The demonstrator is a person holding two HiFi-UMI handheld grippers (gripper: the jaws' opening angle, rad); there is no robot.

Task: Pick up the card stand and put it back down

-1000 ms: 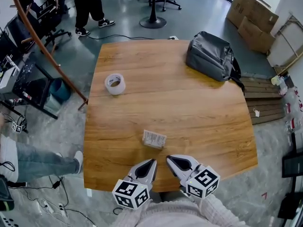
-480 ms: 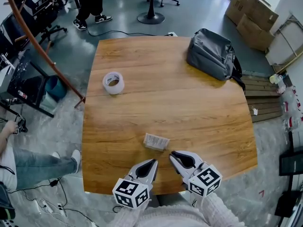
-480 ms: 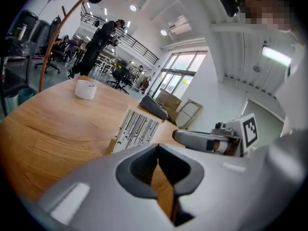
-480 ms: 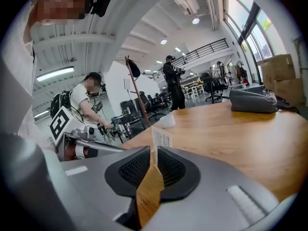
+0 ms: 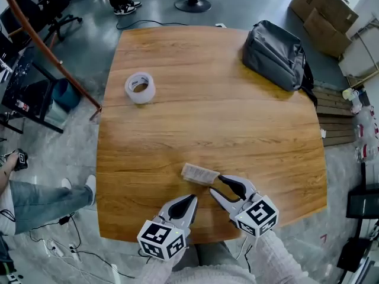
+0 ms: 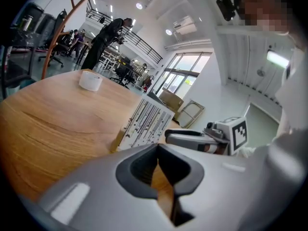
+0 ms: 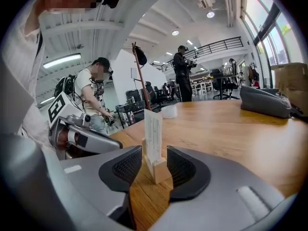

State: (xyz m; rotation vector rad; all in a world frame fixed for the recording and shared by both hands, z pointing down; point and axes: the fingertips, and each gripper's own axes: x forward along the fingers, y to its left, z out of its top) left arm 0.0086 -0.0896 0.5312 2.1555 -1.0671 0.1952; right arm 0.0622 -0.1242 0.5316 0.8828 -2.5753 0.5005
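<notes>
The card stand (image 5: 199, 174) is a white printed card upright in a small wooden base, near the front edge of the wooden table (image 5: 237, 123). My right gripper (image 5: 218, 186) is at its near right end, and its jaws are opening. In the right gripper view the card stand (image 7: 154, 134) is between the two pads (image 7: 126, 168) of that gripper (image 7: 155, 163), with a gap on each side. My left gripper (image 5: 189, 203) is shut and empty, just short of the stand. In the left gripper view the left gripper (image 6: 159, 170) has the stand (image 6: 147, 124) ahead of it.
A roll of tape (image 5: 140, 87) lies at the table's far left. A grey backpack (image 5: 278, 55) sits on the far right corner. Someone's leg (image 5: 35, 197) is on the floor at the left. Cardboard boxes (image 5: 323, 13) and a pallet (image 5: 334, 114) are to the right.
My right gripper moved forward to the card stand and its jaws spread apart around it. The left gripper stayed near the table's front edge.
</notes>
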